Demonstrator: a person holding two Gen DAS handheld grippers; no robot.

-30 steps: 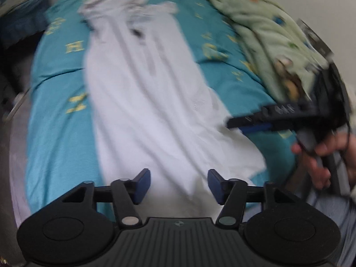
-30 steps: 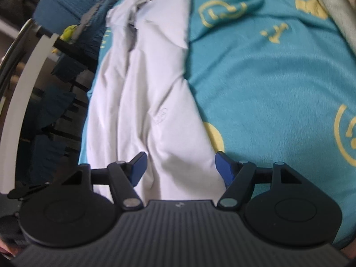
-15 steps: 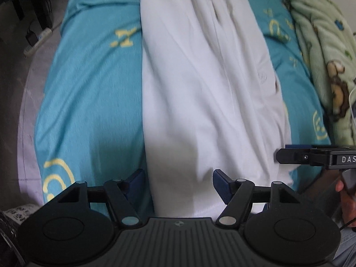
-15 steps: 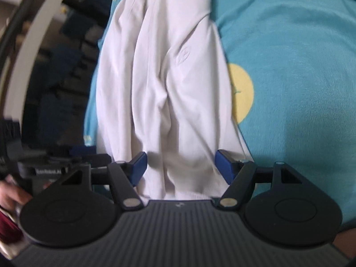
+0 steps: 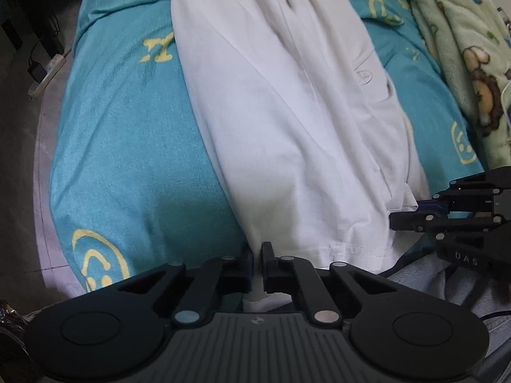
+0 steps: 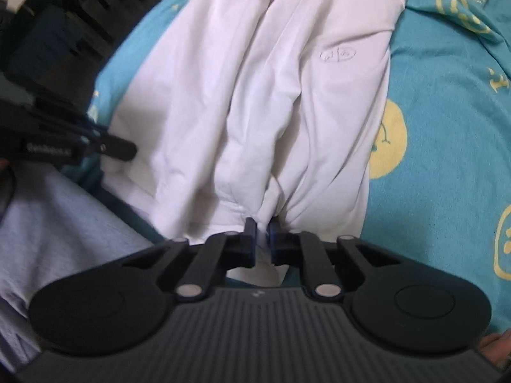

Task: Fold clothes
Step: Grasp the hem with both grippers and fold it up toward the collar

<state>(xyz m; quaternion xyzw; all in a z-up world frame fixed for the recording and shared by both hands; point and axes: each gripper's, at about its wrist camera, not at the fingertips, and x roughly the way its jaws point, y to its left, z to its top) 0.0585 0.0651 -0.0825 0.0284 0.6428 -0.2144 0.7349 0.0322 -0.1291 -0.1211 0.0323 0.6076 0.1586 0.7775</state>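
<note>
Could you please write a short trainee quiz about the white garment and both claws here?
1. True or false: the long white cotton garment lies on a teal bedspread with yellow prints.
2. What does the right claw pinch?
A. green blanket
B. garment's hem
C. nothing
3. Fill in: the left claw grips the hem's ___ corner in its own view.

Key: 1 true; 2 B; 3 left.
</note>
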